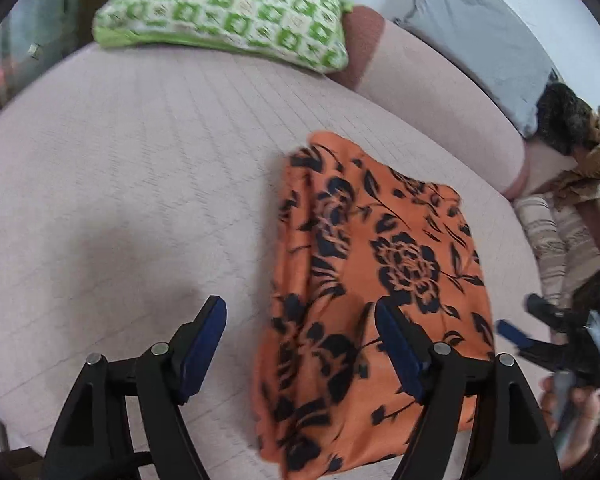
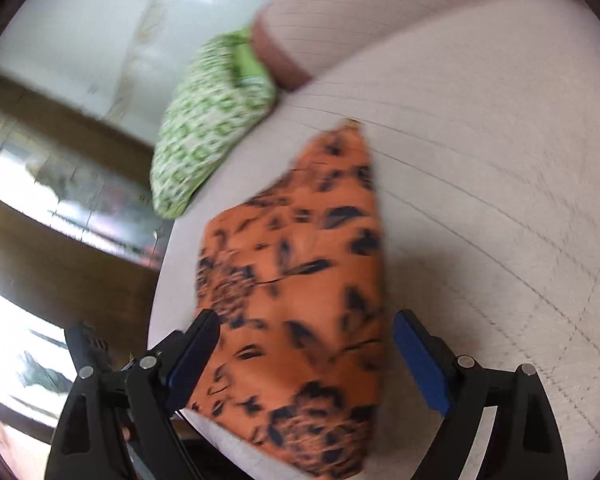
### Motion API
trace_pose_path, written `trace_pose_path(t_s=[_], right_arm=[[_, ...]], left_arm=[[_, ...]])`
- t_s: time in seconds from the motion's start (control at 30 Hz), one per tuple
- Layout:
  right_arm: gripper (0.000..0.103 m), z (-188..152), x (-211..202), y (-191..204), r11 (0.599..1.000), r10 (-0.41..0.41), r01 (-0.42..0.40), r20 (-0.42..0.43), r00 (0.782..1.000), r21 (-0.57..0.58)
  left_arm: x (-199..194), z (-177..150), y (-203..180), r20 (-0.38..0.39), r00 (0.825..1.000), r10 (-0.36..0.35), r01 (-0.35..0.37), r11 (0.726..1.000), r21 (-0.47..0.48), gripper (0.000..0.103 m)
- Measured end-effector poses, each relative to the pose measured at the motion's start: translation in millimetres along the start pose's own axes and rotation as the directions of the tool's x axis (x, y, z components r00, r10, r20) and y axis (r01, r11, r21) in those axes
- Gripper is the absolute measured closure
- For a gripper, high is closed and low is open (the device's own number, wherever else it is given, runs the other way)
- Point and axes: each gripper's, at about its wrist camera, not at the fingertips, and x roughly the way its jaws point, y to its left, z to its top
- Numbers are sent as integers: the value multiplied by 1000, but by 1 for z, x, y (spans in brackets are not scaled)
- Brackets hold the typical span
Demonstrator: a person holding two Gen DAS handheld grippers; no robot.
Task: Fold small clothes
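On pale pink quilted sofa seat (image 1: 120,168), toward right end near backrest: orange floral garment (image 1: 376,280), partly folded, lying flat, blurred. Green patterned cushion (image 1: 228,12) at far-left corner, well apart. Likely light, thin, soft, somewhat slippery; prone to slump and unfold. Best pinched at near hem corners, both layers together. Left gripper (image 1: 300,344) spread wide, empty, above garment's near-left edge. Right gripper (image 2: 306,364) spread wide, straddling near end, nothing grasped.

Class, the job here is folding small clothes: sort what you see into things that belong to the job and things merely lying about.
Belongs to the job:
orange floral garment
left gripper
right gripper

Lying about:
green patterned pillow
grey cushion
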Motion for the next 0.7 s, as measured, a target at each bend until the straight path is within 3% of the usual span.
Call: trace_pose_path(t_s=[0.13,0.33,0.4,0.47,0.5,0.53,0.6,0.63,0.7], right_arm=[[13,0,15,-18,996,61,-59,-28,998,70],[13,4,34,-16,992,99,-92,-74,992,91],[13,6,43,-17,990,111,-100,-105,988,104],[13,6,52,-18,989,112,-97,-131,985,110],[13,5,53,-17,990,112,-99,-136,984,101],[13,5,55,-14,992,105,-95,-136,985,81],[35,5,59,-10,996,81,-74,-139,987,53],[52,5,63,-6,999,43,-39,-155,987,28],[56,5,69,-1,1000,1,-1,-177,984,1]], left_arm=[[14,1,-7,-23,1000,6,-5,1000,28,26],[28,11,10,-64,995,-78,71,993,-95,26],[39,10,14,-100,992,-77,67,993,-99,26],[39,9,11,-89,993,-73,66,995,-75,26],[39,9,9,-88,994,-64,59,996,-62,31],[40,9,7,-88,994,-67,62,997,-55,46],[44,7,1,-109,991,-80,76,996,-42,59],[44,7,-3,-103,993,-60,58,998,-21,66],[43,6,-9,-104,994,-45,46,999,3,72]])
